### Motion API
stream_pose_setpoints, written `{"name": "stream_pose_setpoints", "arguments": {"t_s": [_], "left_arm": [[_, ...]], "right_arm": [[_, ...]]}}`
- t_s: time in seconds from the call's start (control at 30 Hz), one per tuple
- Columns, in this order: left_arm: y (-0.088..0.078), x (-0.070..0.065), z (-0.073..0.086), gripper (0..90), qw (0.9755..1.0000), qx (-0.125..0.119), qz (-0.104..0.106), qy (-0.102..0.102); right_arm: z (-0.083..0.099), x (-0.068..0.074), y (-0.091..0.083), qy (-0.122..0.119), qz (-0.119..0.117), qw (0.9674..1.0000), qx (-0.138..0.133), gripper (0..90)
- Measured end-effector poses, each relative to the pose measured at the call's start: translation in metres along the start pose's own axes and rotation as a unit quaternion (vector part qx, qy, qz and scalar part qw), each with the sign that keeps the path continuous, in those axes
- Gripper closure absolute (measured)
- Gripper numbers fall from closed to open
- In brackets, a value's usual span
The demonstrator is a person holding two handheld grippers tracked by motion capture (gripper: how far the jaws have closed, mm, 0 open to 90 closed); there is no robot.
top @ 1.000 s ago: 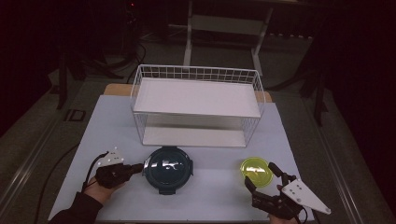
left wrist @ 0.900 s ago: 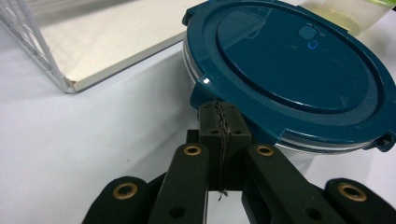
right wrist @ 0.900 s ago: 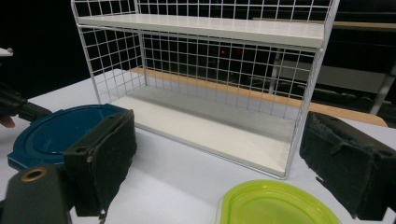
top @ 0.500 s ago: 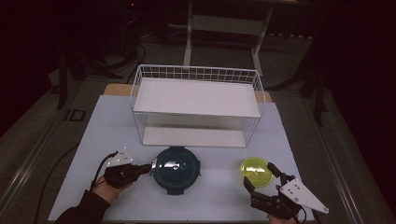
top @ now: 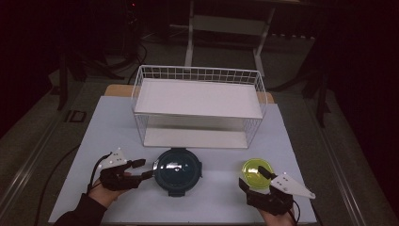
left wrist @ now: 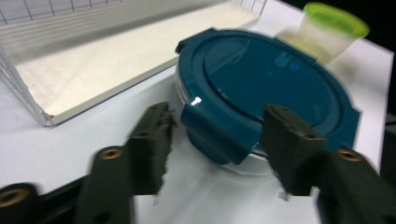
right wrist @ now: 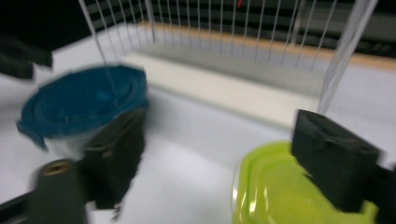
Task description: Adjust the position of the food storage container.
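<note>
A round container with a dark blue lid [top: 178,170] sits on the white table in front of the rack. My left gripper [top: 145,169] is at its left rim. In the left gripper view its jaws have just been opening and stand either side of the lid's latch tab [left wrist: 219,126] without pressing it, so the left gripper [left wrist: 217,109] is open. A small cup with a lime-green lid [top: 257,170] stands at the right. My right gripper [top: 254,178] reaches it from the near side. Its jaws have just been closing, with the green lid [right wrist: 280,186] between them and the left jaw still apart from it.
A white wire rack [top: 197,99] with two white shelves stands behind both containers, its lower shelf [left wrist: 93,56] close to the blue lid. The white tabletop [top: 94,136] extends left and right of the rack. Dark floor and a cable lie beyond the table's left edge.
The blue-lidded container has slid slightly to the right with my left gripper beside it. The left jaws, together before, now stand apart. The right gripper has stayed by the green cup.
</note>
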State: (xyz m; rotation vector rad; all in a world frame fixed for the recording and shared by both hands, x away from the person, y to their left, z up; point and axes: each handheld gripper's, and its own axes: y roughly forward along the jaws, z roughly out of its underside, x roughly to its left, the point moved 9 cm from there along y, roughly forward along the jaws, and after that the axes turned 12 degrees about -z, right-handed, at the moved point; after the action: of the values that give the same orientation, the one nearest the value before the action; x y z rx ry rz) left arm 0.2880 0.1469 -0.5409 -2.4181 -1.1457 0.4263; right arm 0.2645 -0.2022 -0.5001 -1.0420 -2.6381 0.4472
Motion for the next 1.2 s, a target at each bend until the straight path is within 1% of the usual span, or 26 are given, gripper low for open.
{"name": "stream_pose_setpoints", "arguments": {"t_s": [0.03,0.07,0.1,0.13,0.17,0.2,0.23,0.27,0.3,0.33,0.37,0.53,0.6,0.67,0.73,0.8,0.87,0.9,0.93,1.03,1.1,1.2], "left_arm": [[-0.002,0.000,-0.001,35.1,1.0000,-0.002,0.000,-0.003],[-0.004,0.000,-0.001,31.6,0.9999,-0.008,0.000,-0.008],[-0.006,-0.001,-0.002,28.4,0.9999,-0.010,0.002,-0.011],[-0.008,0.000,-0.001,24.2,0.9999,-0.005,-0.003,-0.009],[-0.010,0.000,-0.002,13.5,0.9999,-0.002,-0.013,-0.011],[-0.011,0.001,-0.002,13.5,0.9998,0.002,-0.015,-0.012],[-0.013,0.001,-0.002,12.3,0.9997,0.001,-0.017,-0.015],[-0.013,0.001,-0.002,12.2,0.9997,0.001,-0.017,-0.015],[-0.016,0.001,-0.003,12.2,0.9994,-0.010,-0.018,-0.027],[-0.017,0.002,-0.003,9.8,0.9993,-0.014,-0.016,-0.032],[-0.017,0.002,-0.003,8.4,0.9992,-0.016,-0.015,-0.035],[-0.017,0.004,-0.002,6.7,0.9988,-0.024,-0.018,-0.038],[-0.018,0.004,-0.003,6.7,0.9986,-0.027,-0.017,-0.041],[-0.018,0.004,-0.004,6.7,0.9985,-0.031,-0.015,-0.043],[-0.018,0.005,-0.003,6.7,0.9984,-0.033,-0.017,-0.043],[-0.018,0.005,-0.003,6.7,0.9984,-0.033,-0.016,-0.043],[-0.018,0.005,-0.003,6.7,0.9984,-0.032,-0.018,-0.043],[-0.018,0.005,-0.003,6.7,0.9985,-0.032,-0.016,-0.042],[-0.018,0.005,-0.002,6.7,0.9985,-0.032,-0.017,-0.041],[-0.018,0.004,-0.003,6.7,0.9985,-0.033,-0.014,-0.041],[-0.018,0.003,-0.003,6.7,0.9985,-0.033,-0.012,-0.042],[-0.018,0.003,-0.002,6.7,0.9984,-0.034,-0.012,-0.042]], "right_arm": [[0.003,0.000,0.003,-0.001,-0.005,0.9999,0.009,37.8],[0.006,0.002,0.006,-0.001,-0.015,0.9997,0.019,49.2],[0.008,0.004,0.008,-0.004,-0.021,0.9993,0.029,56.6],[0.011,0.005,0.011,-0.005,-0.026,0.9989,0.038,66.2],[0.017,0.008,0.017,-0.004,-0.038,0.9972,0.064,81.4],[0.017,0.008,0.017,-0.004,-0.038,0.9972,0.064,81.4],[0.021,0.007,0.020,0.001,-0.039,0.9964,0.076,86.2],[0.021,0.007,0.020,0.001,-0.039,0.9964,0.076,86.2],[0.024,0.006,0.023,0.007,-0.040,0.9955,0.086,89.7],[0.029,-0.001,0.026,0.010,-0.031,0.9944,0.100,89.8],[0.030,-0.003,0.027,0.008,-0.024,0.9943,0.104,89.8],[0.039,-0.014,0.028,0.025,-0.008,0.9919,0.124,89.9],[0.040,-0.018,0.028,0.036,-0.005,0.9920,0.121,89.9],[0.039,-0.020,0.026,0.034,0.003,0.9921,0.121,89.9],[0.040,-0.021,0.026,0.039,0.002,0.9919,0.121,89.9],[0.040,-0.024,0.024,0.041,0.010,0.9917,0.122,89.9],[0.040,-0.025,0.023,0.044,0.012,0.9916,0.121,89.9],[0.040,-0.027,0.021,0.046,0.016,0.9914,0.121,89.9],[0.040,-0.030,0.019,0.050,0.025,0.9911,0.121,89.8],[0.039,-0.037,0.012,0.060,0.035,0.9914,0.111,89.8],[0.039,-0.041,0.008,0.065,0.043,0.9910,0.109,89.8],[0.039,-0.042,0.006,0.066,0.044,0.9912,0.106,89.7]]}}
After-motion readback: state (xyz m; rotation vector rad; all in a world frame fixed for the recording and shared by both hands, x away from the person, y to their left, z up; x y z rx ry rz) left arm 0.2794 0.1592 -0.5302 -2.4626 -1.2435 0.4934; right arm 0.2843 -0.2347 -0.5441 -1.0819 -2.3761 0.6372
